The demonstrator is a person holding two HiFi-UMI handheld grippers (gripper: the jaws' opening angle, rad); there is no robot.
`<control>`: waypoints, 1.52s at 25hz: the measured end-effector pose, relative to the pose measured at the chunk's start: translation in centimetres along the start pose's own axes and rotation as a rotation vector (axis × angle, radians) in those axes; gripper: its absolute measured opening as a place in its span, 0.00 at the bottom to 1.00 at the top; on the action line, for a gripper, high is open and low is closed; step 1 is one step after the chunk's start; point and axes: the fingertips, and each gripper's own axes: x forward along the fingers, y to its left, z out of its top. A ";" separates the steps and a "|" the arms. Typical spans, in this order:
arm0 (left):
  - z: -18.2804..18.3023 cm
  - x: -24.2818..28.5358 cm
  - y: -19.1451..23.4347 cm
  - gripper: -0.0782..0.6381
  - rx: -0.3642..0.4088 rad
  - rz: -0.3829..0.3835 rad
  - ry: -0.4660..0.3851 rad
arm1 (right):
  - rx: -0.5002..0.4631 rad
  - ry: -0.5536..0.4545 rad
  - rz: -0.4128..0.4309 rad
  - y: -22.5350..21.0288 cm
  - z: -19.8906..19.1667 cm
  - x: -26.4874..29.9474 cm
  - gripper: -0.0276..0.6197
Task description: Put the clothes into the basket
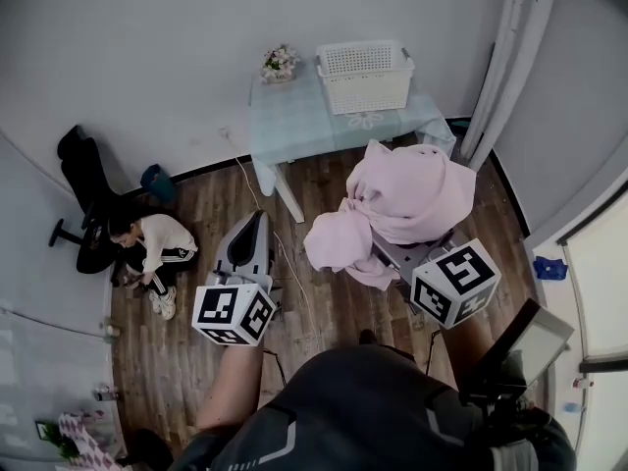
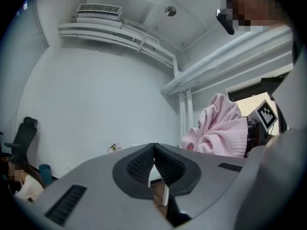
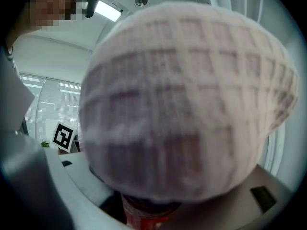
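Far to the left of the table [image 1: 294,126], a black chair [image 1: 83,194] stands by the wall. Next to it, a person [image 1: 157,243] sits on the wood floor [image 1: 324,302].

The left gripper [image 1: 257,216] is in front of the table, near its white leg. Its jaws are pressed together and there is nothing between them.

The table has a pale blue cloth on it. A small bunch of flowers [image 1: 280,63] sits at its back left corner. The white basket [image 1: 365,77] stands on the table, on the right side near the wall. I cannot see any clothes in it.

The pink clothes [image 1: 407,199] are up in the air in front of the table's right end, not in the basket. They are in a big soft bundle and one part hangs down to the left. The right gripper [image 1: 402,255] is grasping them, with its jaws wide around the thick bunch. The cloth covers most of its jaws.

To the right of the table, a light curtain [image 1: 505,57] hangs down.
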 end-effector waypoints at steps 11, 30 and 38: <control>0.7 0.4 -0.7 0.12 0.056 -0.092 -0.011 | 0.009 -0.058 -0.060 0.1 0.0 -0.8 0.56; 1.9 27.3 12.8 0.12 -0.021 -0.185 -0.072 | 0.028 0.009 -0.200 -16.8 2.7 20.6 0.56; 3.5 32.9 20.4 0.12 -0.044 -0.204 -0.112 | 0.038 0.010 -0.261 -20.6 4.6 29.0 0.56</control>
